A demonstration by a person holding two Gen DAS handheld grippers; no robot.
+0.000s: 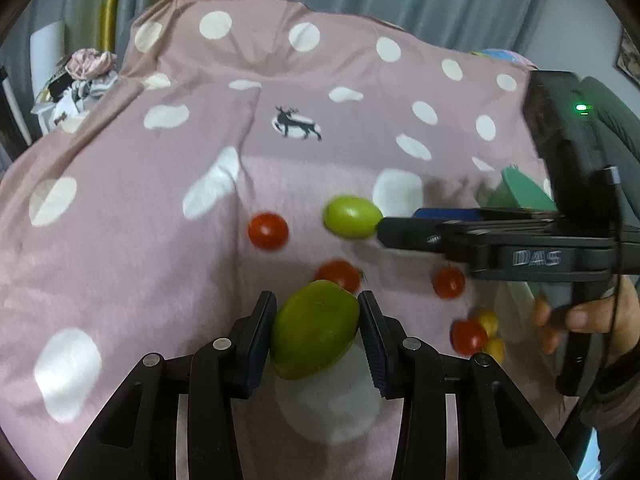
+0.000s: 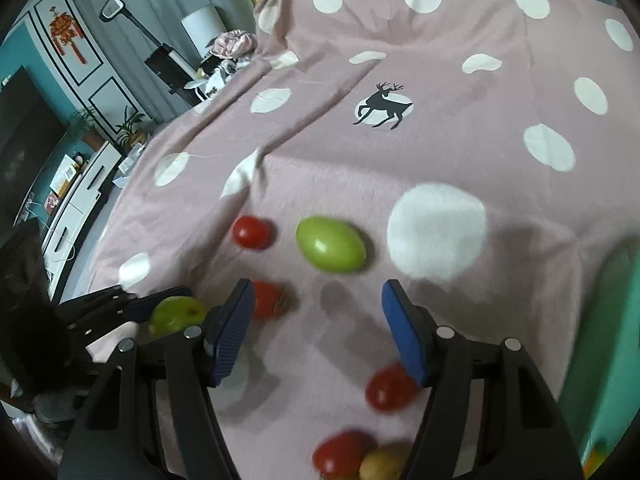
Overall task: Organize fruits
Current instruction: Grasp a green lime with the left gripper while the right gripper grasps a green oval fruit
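Observation:
My left gripper [image 1: 317,305] is shut on a green oval fruit [image 1: 315,330], lifted just off the pink polka-dot cloth [image 1: 120,240]. A second green fruit [image 2: 331,244] lies on the cloth ahead of my right gripper [image 2: 320,310], which is open with nothing between its blue pads. In the left wrist view the right gripper [image 1: 400,224] comes in from the right, its tips right beside that second green fruit [image 1: 352,216]. The right wrist view shows the left gripper [image 2: 160,300] at lower left with its green fruit [image 2: 176,314].
Several red tomatoes lie scattered on the cloth [image 2: 440,80], one [image 1: 268,230] at the left and one [image 2: 390,386] under the right finger. Small yellow fruits [image 1: 490,320] sit at the right. A green container [image 2: 608,340] stands at the right edge. A hand [image 1: 580,316] holds the right gripper.

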